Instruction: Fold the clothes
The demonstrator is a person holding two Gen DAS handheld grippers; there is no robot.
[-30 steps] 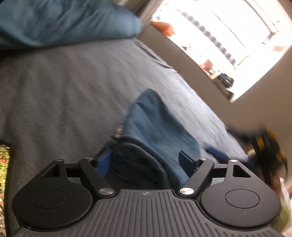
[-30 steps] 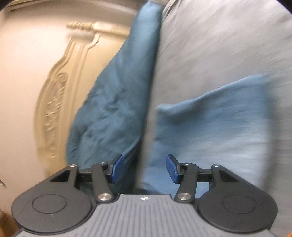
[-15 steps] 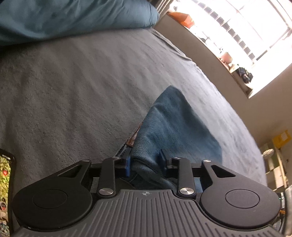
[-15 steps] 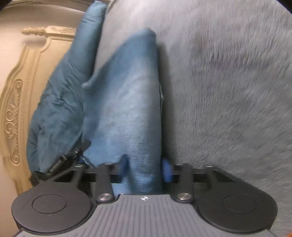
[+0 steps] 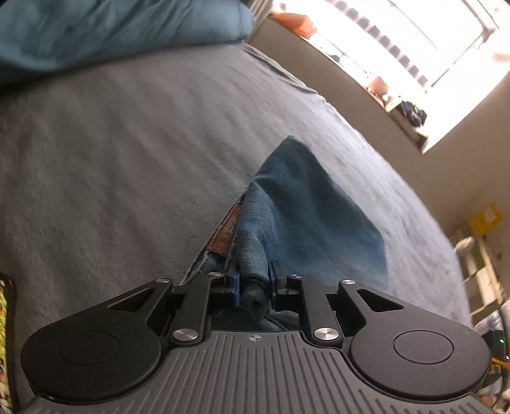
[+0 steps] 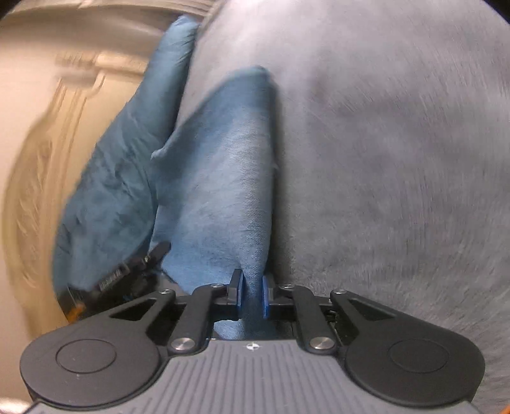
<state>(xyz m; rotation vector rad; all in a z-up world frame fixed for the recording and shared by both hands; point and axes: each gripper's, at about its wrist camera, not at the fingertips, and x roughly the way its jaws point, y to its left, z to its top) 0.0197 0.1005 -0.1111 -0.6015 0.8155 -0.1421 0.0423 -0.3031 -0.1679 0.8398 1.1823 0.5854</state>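
A pair of blue jeans [image 5: 306, 210] lies folded on a grey blanket [image 5: 127, 153], with a brown waistband patch [image 5: 224, 231] showing in the left wrist view. My left gripper [image 5: 254, 288] is closing on a bunched fold of the denim near the waistband, and its blue pads press the cloth. In the right wrist view the jeans [image 6: 229, 178] stretch away as a long narrow fold. My right gripper [image 6: 252, 294] is closing too, its pads pinching the near end of that fold. The other gripper's black body [image 6: 127, 274] shows at the left.
A teal pillow [image 5: 111, 28] lies at the head of the bed, also the teal pillow [image 6: 127, 165] against a cream carved headboard [image 6: 38, 159]. A bright window [image 5: 414, 47] and a beige wall lie right of the bed. A patterned cloth [image 5: 3, 334] shows at the far left edge.
Both grippers went from wide open to pinched on the jeans. The right one swung in and down from the pillow side over the denim fold. The left one edged closer to the waistband.
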